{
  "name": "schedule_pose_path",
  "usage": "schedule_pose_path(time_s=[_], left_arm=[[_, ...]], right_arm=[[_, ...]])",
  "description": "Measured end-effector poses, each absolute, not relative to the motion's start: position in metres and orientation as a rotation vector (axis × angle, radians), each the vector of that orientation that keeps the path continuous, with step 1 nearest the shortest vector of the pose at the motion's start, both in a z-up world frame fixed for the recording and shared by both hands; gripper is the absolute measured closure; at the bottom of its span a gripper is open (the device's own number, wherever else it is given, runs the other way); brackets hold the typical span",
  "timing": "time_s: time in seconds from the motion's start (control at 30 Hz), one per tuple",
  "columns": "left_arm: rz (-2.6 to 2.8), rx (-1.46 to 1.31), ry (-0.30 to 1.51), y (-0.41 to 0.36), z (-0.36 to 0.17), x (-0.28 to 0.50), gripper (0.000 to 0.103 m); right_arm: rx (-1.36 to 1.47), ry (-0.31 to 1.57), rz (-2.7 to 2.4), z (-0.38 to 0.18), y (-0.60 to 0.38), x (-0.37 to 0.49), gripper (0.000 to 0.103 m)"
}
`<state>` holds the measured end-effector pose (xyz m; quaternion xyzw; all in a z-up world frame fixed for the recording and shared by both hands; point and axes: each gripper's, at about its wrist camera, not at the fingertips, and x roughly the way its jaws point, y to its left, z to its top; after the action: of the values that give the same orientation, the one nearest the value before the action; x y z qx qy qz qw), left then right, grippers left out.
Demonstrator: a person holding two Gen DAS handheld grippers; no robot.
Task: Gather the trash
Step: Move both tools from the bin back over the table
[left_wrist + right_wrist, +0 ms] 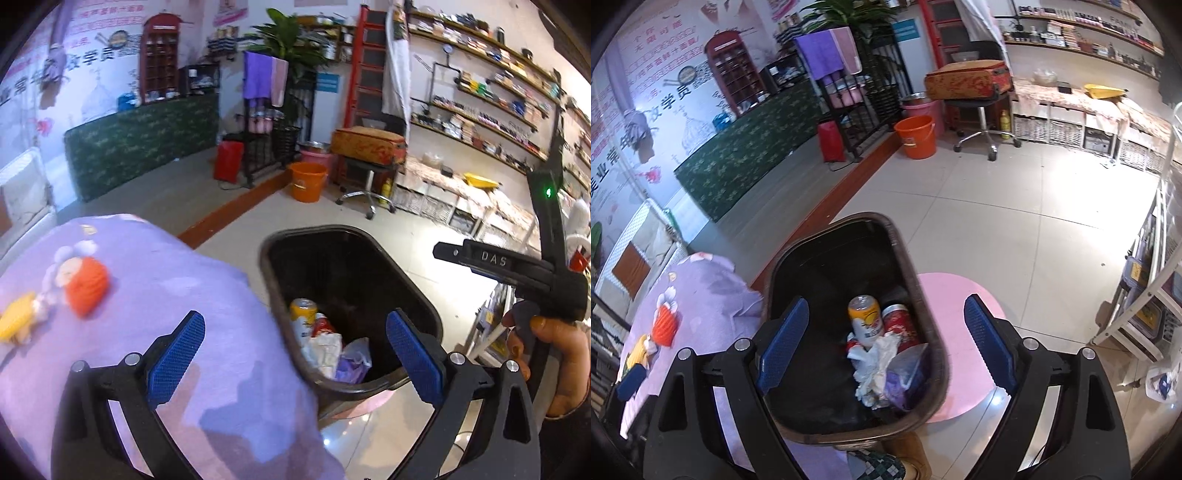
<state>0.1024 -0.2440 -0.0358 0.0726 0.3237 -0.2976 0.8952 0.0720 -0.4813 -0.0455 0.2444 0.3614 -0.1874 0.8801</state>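
Lilac cloth covers the surface [155, 295] at left; our left tongs [295, 354] gape wide, empty, over its right edge. Beside it, the dark oval bin [923, 314] holds a yellow can [865, 317], red can [899, 321] and crumpled tissue [877, 363]. These are probably light, crushable; we'd pinch mid-body. Right tongs [884, 341] hang wide, empty, above.

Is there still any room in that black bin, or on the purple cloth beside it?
The bin is bare at its far end; cans and crumpled paper crowd the near end. The purple cloth is bare between its orange print and the bin.
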Motion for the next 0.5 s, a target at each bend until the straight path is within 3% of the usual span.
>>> schedule_pose_path(time_s=[0.5], left_arm=[[-0.395, 0.061, 0.693, -0.145, -0.033, 0.101, 0.006]], right_arm=[[0.427, 0.812, -0.163, -0.044, -0.403, 0.111, 0.017]])
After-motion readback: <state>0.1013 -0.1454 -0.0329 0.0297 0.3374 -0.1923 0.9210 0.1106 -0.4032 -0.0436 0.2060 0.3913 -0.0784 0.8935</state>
